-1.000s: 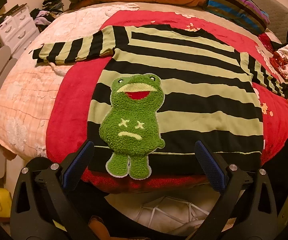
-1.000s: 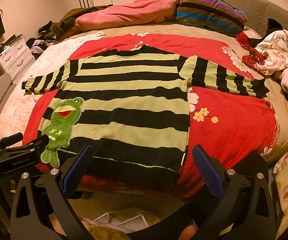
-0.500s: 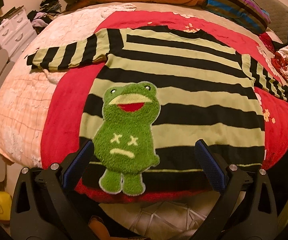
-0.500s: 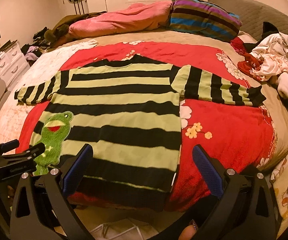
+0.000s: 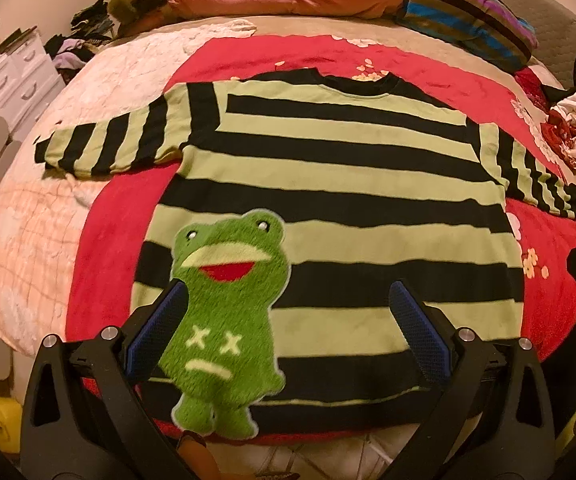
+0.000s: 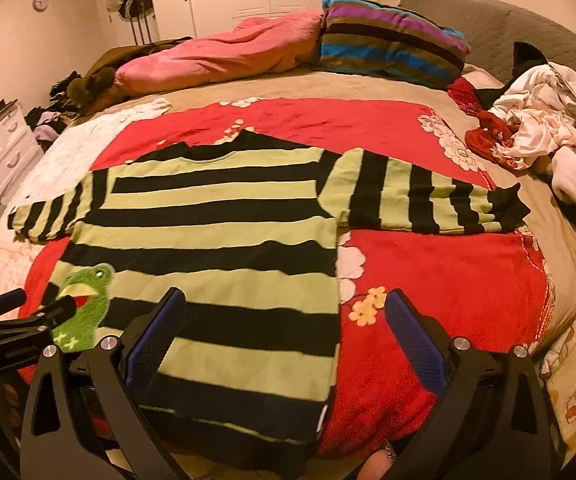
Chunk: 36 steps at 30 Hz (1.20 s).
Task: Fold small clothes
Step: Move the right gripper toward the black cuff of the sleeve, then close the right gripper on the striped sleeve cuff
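- Both hand-held grippers hung over the near edge of the bed (image 6: pixel 567 240): the left gripper (image 5: pixel 288 320) had its jaws spread wide with nothing between them, and the right gripper (image 6: pixel 286 328) was just as wide and just as empty.
- Spread flat on the red blanket (image 6: pixel 447 280) lay the striped sweater (image 5: pixel 347 184), front up, both sleeves out sideways, its hem along the near edge of the bed and its neck toward the pillows.
- From where I stood, the left gripper was lined up over the fuzzy frog patch (image 5: pixel 228 312) near the sweater's near left corner. That patch looked thick; a pinch there might have taken only the pile or the top layer, and the back layer would have stayed behind and bunched.
- Under the right gripper, one blue pad (image 6: pixel 156 336) sat above the knit and the other above bare blanket, straddling the sweater's right side seam. Closing there risked catching blanket along with the sweater, dragging the cover up with the fold.
- With the hem so close to the bed's near edge, an uneven lift could have let that end slide off toward the floor.
- Over at the far right corner a heap of loose laundry (image 6: pixel 539 128) sat near the right sleeve (image 6: pixel 419 200); a wide sweep might have snagged it.
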{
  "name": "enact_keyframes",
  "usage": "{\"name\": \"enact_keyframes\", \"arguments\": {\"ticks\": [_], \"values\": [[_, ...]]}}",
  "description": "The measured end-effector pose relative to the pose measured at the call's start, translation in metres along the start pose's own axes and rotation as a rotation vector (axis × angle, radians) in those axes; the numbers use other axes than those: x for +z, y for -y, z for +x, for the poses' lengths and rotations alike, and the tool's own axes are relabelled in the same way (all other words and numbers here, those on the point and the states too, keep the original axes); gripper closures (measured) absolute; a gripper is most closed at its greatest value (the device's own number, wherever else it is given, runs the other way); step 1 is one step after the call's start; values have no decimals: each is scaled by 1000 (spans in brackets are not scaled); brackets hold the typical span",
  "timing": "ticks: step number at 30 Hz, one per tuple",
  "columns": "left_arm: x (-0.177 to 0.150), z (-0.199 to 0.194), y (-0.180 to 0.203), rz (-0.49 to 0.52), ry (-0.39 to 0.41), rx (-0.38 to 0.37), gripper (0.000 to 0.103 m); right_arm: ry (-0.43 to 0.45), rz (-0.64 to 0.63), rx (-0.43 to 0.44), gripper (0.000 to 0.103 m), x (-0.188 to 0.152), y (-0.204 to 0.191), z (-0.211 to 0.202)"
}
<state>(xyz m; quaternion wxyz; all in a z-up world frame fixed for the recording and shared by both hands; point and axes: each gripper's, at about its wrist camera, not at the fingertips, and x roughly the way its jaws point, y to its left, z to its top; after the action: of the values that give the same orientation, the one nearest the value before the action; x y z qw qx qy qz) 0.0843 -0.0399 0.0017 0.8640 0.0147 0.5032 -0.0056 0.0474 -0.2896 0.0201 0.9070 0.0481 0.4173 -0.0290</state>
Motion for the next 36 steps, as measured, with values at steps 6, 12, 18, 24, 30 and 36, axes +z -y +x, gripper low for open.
{"name": "enact_keyframes", "arguments": {"ticks": [6, 12, 18, 24, 30, 36], "values": [[15, 12, 13, 12, 8, -5, 9, -13, 32, -35, 4, 5, 20, 18], [31, 27, 26, 19, 12, -18, 9, -12, 51, -99, 4, 12, 49, 35], [43, 42, 37, 28, 7, -16, 9, -16, 96, -163, 4, 21, 84, 55], [55, 56, 47, 35, 1, -23, 9, -21, 155, -218, 4, 29, 118, 72], [67, 77, 64, 69, -26, -39, 9, -9, 226, -265, 4, 41, 160, 84], [78, 102, 68, 70, -33, -17, 9, 11, 412, -335, 4, 61, 240, 96]]}}
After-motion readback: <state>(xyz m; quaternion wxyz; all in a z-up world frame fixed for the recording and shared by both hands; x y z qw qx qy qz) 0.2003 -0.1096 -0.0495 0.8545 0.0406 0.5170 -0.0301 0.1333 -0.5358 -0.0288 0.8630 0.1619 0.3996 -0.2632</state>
